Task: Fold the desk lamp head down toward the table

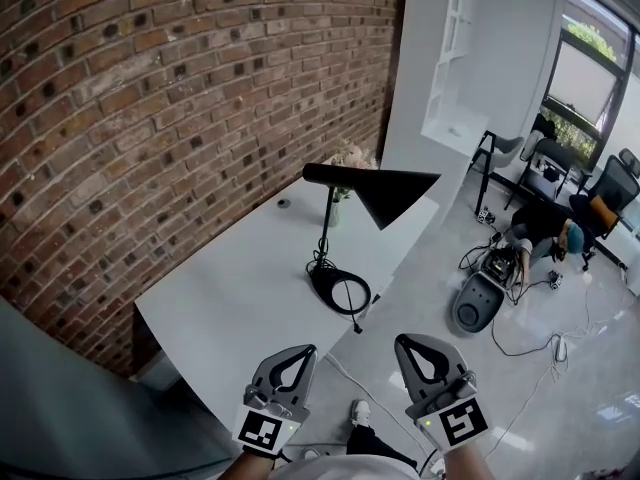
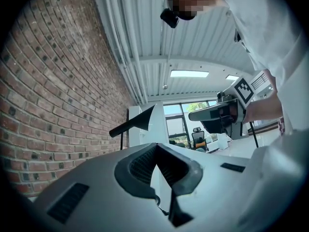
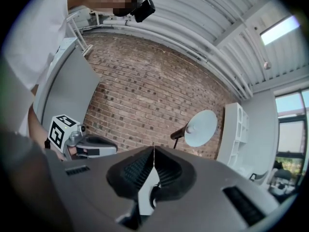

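- One black desk lamp stands upright mid-table, its cone head level.
- Two grippers, left gripper and right gripper, hover short of the lamp, both with jaws closed on nothing.
- One white table sits against a brick wall, with grey floor beside it.

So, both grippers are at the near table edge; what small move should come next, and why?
Probably carry the right gripper forward over the table toward the lamp head, opening its jaws on the way. The right gripper and the left gripper are both shut, empty and well short of it, and the head juts out about level, not yet folded down.
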The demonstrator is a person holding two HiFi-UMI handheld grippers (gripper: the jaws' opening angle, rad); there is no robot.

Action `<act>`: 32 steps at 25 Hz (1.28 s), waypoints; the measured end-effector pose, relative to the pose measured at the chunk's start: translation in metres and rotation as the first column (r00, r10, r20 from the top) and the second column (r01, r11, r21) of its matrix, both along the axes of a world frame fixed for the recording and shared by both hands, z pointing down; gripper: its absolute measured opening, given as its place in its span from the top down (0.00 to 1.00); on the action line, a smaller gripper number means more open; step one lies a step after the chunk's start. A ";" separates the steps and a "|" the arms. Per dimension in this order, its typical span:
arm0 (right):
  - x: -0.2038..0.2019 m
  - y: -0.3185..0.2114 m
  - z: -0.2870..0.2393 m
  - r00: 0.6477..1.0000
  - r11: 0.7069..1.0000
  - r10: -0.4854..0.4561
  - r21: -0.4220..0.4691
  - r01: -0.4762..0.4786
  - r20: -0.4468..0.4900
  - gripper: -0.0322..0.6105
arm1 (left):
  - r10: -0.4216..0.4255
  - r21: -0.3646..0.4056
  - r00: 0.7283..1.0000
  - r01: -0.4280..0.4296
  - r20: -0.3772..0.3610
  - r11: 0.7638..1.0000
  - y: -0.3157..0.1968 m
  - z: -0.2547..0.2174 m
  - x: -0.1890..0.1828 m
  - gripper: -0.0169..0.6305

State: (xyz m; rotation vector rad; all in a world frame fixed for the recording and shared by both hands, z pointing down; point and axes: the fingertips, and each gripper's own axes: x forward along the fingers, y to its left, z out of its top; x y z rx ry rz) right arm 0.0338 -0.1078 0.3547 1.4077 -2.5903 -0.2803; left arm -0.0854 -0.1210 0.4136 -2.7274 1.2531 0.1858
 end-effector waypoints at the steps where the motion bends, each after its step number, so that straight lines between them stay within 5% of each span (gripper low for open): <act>1: 0.003 -0.009 -0.004 1.000 1.000 -0.011 0.009 0.012 -0.011 0.92 | -0.003 0.004 1.000 0.003 0.005 1.000 -0.005 -0.003 0.004 0.96; 9: 0.032 -0.075 -0.036 0.992 0.993 -0.041 0.104 0.053 -0.117 0.92 | -0.023 0.002 0.999 0.023 0.030 1.000 -0.042 -0.007 0.032 0.96; 16: 0.048 -0.110 -0.063 0.992 0.984 -0.002 0.175 0.024 -0.125 0.79 | -0.025 0.003 0.999 0.025 0.020 1.000 -0.063 -0.010 0.050 0.96; 24: 0.062 -0.135 -0.084 0.984 0.971 0.057 0.240 -0.015 -0.170 0.78 | -0.033 -0.002 0.999 0.033 0.015 0.999 -0.082 -0.013 0.059 0.96; 32: 0.050 -0.144 -0.105 0.949 0.939 -0.011 0.323 0.117 -0.314 0.68 | -0.063 0.003 0.998 0.063 0.003 0.998 -0.094 -0.019 0.061 0.96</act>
